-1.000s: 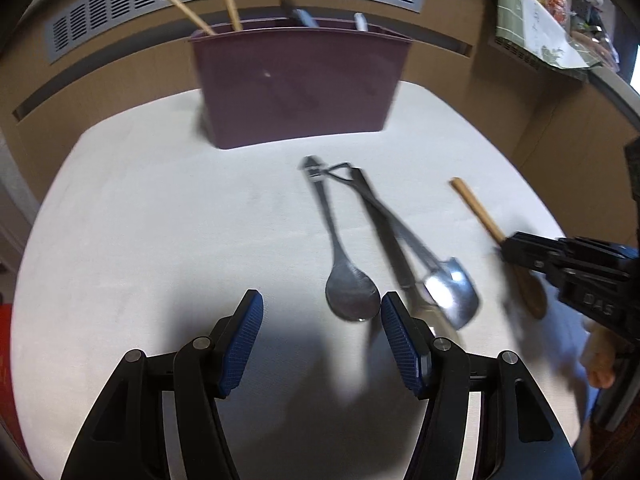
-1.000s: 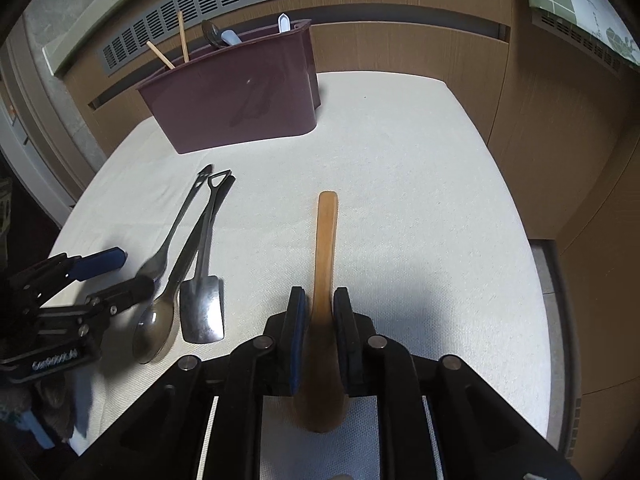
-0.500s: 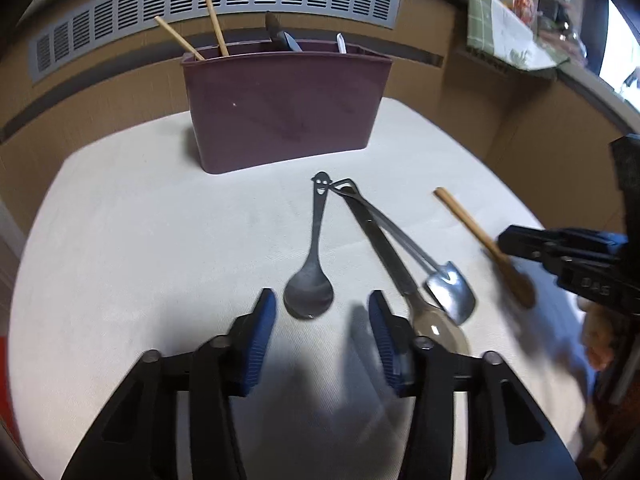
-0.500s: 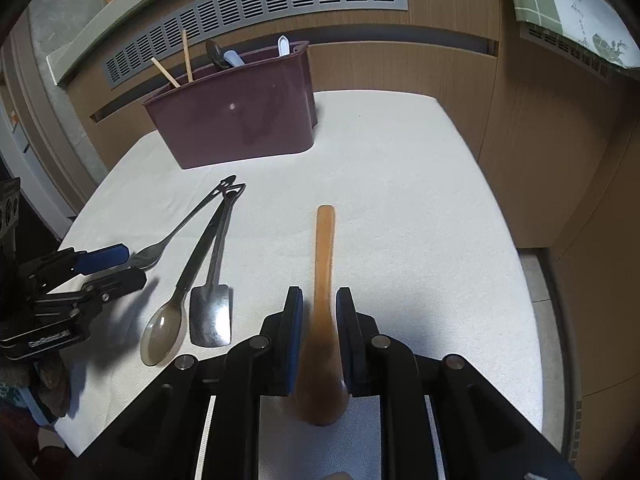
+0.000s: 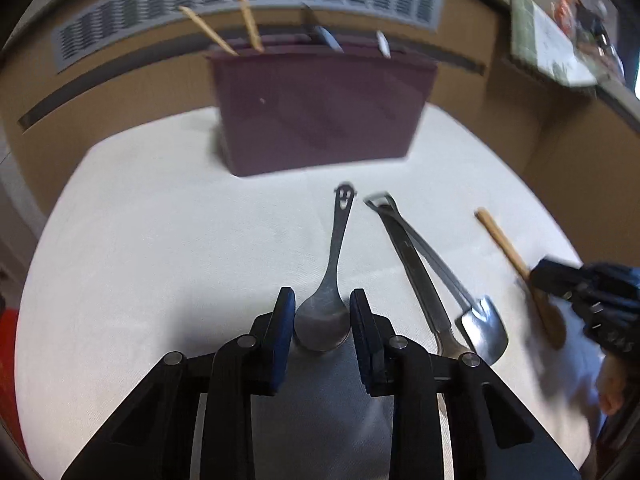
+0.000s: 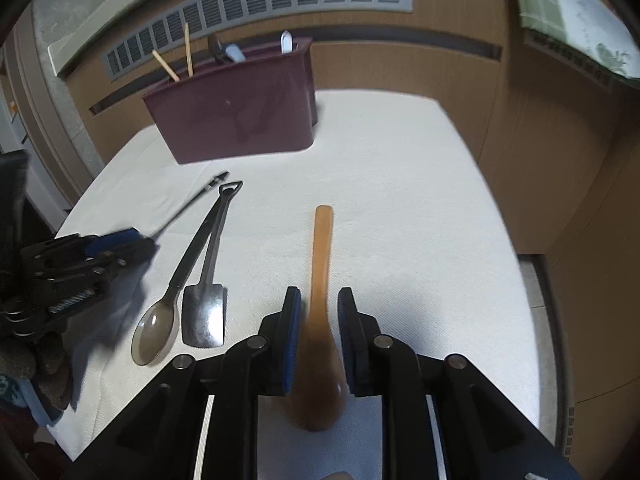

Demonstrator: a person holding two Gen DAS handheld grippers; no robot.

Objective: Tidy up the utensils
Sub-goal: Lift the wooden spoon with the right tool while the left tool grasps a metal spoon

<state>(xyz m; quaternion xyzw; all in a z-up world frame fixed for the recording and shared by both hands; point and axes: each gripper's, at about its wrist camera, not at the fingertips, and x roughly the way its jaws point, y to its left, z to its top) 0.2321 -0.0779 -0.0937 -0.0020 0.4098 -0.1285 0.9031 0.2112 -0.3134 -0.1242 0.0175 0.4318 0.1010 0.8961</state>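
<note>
My left gripper (image 5: 322, 314) has its jaws narrowed around the bowl of the steel spoon (image 5: 330, 280), pads right at the bowl's sides; whether they press it yet I cannot tell. That spoon lies flat on the table (image 5: 140, 260), long axis running straight toward the caddy (image 5: 320, 112), bowl at my end, the handle with its smiley cut-out pointing at the caddy's front wall.

My right gripper (image 6: 318, 318) straddles the wooden spoon (image 6: 322, 264). The jaws are partly open, with a slight gap showing on each side of the neck. This spoon also points handle-first toward the caddy, slightly right of it, bowl under my jaws.

Between the two spoons, on the caddy's near side, lie a long spoon (image 6: 176, 280) and a small spatula (image 6: 208, 292), crossed at their handle ends and fanning apart toward me, both aimed roughly at the caddy.

The caddy is maroon, upright near the table's far edge, with chopsticks (image 5: 224, 28) leaning out at its left end and a few handles (image 6: 286, 42) showing toward its right. The table wears a white textured cloth. Behind the caddy stands a brown panelled wall with a grey vent grille (image 6: 256, 4).

Left of the caddy the cloth is bare out to the table's edge; right of it the cloth runs bare to the right edge beside the brown cabinet (image 6: 560, 152).
</note>
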